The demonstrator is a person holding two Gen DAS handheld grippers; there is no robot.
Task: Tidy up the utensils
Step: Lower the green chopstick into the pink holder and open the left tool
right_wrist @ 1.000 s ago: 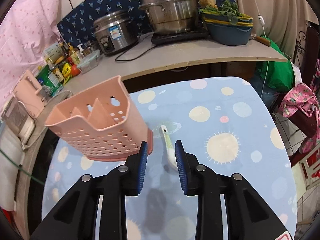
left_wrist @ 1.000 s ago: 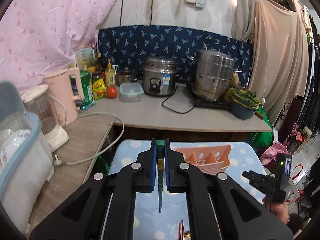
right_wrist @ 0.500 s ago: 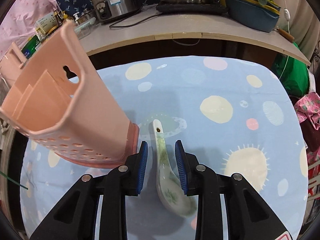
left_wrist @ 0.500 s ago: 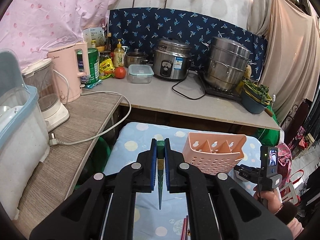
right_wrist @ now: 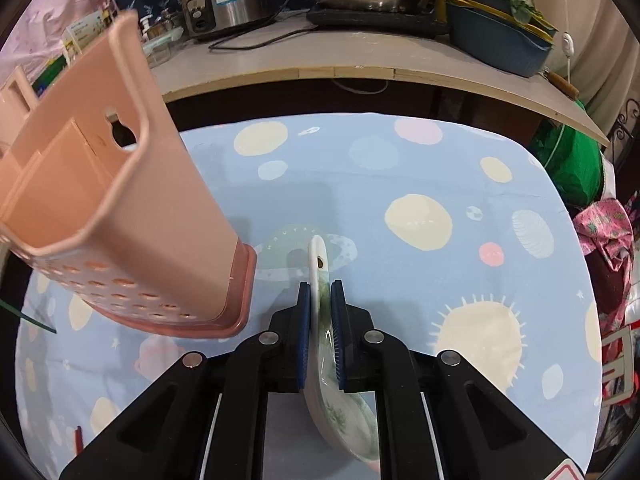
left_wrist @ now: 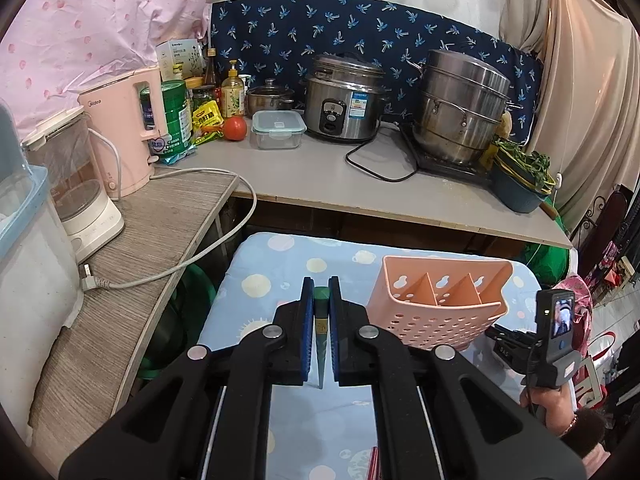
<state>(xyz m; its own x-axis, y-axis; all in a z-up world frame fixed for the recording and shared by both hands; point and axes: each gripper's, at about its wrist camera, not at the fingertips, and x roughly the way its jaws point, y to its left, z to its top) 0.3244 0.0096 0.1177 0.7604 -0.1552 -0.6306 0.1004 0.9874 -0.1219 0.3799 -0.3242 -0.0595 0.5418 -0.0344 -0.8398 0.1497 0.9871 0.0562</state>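
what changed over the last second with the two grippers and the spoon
The right gripper came down over the ceramic spoon and its jaws have just closed on the handle. The left gripper stays clamped on the green chopstick. The pink utensil caddy has not moved.

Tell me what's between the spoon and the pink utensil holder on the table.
Nothing but bare tablecloth. In the right wrist view, a narrow strip of blue cloth separates the ceramic spoon from the pink utensil holder; they don't touch.

A white spoon (right_wrist: 320, 280) with green leaf print sits between blue-padded fingers (right_wrist: 337, 320); left of them a salmon-pink perforated caddy (right_wrist: 120, 216); beneath, pale blue cloth (right_wrist: 400, 184) with cream suns, planets.
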